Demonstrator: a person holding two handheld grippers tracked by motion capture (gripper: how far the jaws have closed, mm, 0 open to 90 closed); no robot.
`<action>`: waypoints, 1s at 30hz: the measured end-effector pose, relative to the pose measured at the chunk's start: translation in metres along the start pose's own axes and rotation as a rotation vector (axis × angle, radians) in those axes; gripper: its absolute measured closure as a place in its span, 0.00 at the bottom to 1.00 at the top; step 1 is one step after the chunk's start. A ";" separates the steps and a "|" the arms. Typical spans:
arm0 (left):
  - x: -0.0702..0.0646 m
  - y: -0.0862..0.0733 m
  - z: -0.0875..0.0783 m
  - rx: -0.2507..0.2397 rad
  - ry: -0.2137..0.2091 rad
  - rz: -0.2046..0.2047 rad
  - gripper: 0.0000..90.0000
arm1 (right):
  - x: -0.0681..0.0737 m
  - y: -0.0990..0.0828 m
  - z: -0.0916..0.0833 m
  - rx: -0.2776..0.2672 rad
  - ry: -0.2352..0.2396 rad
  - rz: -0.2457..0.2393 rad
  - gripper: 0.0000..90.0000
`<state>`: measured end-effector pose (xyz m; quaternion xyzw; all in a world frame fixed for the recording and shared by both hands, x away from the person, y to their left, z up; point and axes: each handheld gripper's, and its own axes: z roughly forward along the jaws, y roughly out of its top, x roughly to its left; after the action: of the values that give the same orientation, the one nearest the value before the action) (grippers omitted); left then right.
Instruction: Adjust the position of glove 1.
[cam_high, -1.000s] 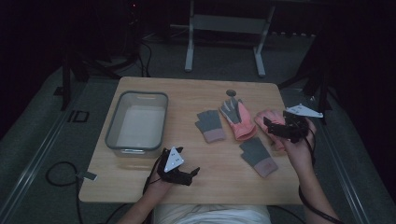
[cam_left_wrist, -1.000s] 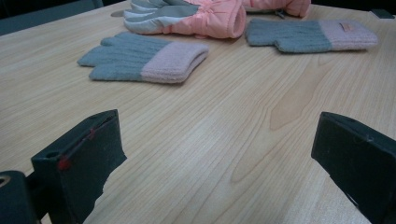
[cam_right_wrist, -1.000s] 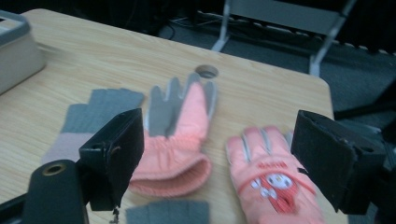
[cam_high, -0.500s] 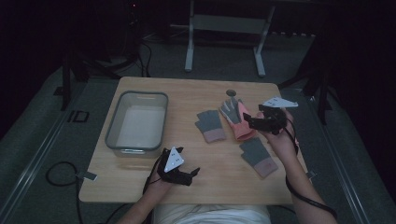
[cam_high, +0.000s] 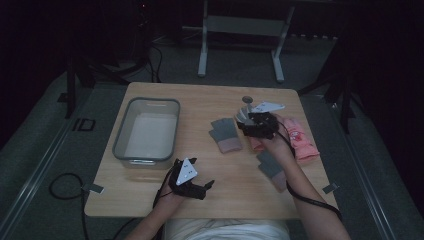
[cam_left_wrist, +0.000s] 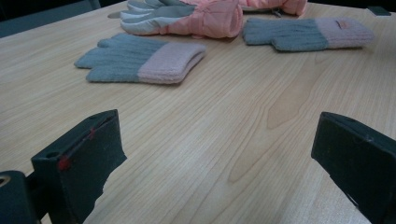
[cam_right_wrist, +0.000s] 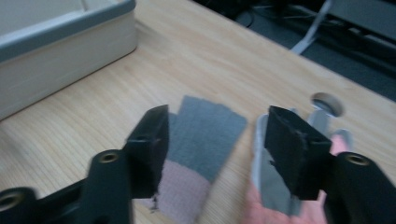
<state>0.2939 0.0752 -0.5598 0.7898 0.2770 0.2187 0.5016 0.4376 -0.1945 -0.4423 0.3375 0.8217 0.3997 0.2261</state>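
A grey knit glove with a pink cuff (cam_high: 226, 134) (cam_right_wrist: 201, 135) (cam_left_wrist: 140, 60) lies mid-table. To its right lies a pink ski glove with a grey palm (cam_left_wrist: 187, 18) (cam_right_wrist: 275, 186). My right gripper (cam_high: 245, 126) (cam_right_wrist: 215, 140) hovers over the gap between these two. Its jaws have just been closing but stand apart, and nothing is pinched between them. A second knit glove (cam_high: 272, 167) (cam_left_wrist: 308, 33) lies nearer the person. My left gripper (cam_high: 206, 185) (cam_left_wrist: 215, 154) rests low near the front edge, open, with bare wood between its jaws.
A grey bin (cam_high: 145, 132) (cam_right_wrist: 60, 37) stands at the table's left, with nothing in it. Another pink glove (cam_high: 300, 140) lies at the right. A round hole (cam_high: 247, 99) (cam_right_wrist: 327, 102) sits in the tabletop behind the gloves. Cables trail on the floor.
The right gripper has moved left, from over the pink glove at the right to above the ski glove and knit glove, with its jaws narrower. The left gripper has stayed put.
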 end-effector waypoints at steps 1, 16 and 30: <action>0.000 0.000 0.000 -0.001 0.000 0.000 0.02 | 0.000 0.000 0.000 0.000 0.000 0.000 0.46; -0.001 0.000 0.000 0.000 -0.008 0.010 0.02 | 0.009 -0.006 0.076 0.138 0.078 0.012 0.53; -0.001 0.000 0.000 0.000 -0.010 0.006 0.02 | 0.004 -0.016 0.122 0.256 0.051 0.098 0.55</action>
<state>0.2934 0.0750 -0.5598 0.7917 0.2722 0.2163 0.5023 0.5073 -0.1375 -0.5268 0.3930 0.8541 0.3104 0.1403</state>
